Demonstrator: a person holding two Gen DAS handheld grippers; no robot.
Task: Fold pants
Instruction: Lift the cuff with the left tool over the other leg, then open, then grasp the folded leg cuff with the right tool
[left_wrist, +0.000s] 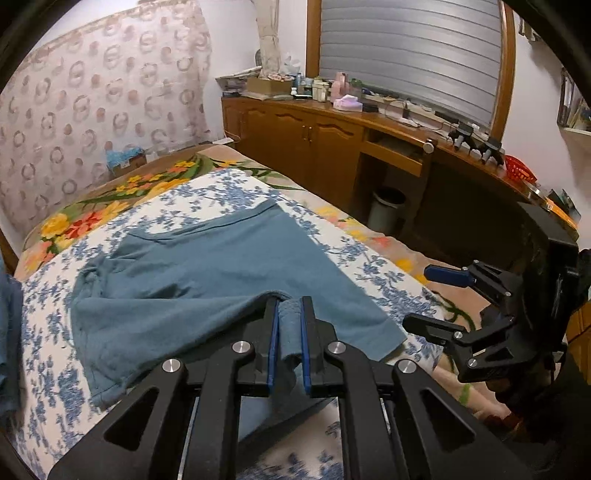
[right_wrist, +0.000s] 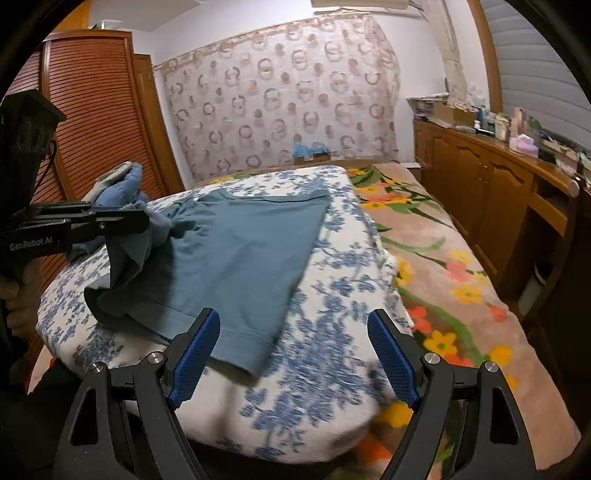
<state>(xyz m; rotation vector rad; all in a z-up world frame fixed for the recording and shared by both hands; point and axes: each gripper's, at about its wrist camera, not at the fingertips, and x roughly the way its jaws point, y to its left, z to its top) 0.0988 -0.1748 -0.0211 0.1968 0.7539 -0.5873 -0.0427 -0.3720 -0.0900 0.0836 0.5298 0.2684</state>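
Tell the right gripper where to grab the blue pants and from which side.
Grip the free hem corner of the pants, nearest the open right gripper. Come in low from the bed's near edge: that corner lies flat and loose, while the left gripper already pinches the other hem.

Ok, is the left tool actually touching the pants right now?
Touching. The left wrist view shows the left tool pinching a bunched fold of the blue pants between its blue pads; the right wrist view shows that fabric lifted off the quilt.
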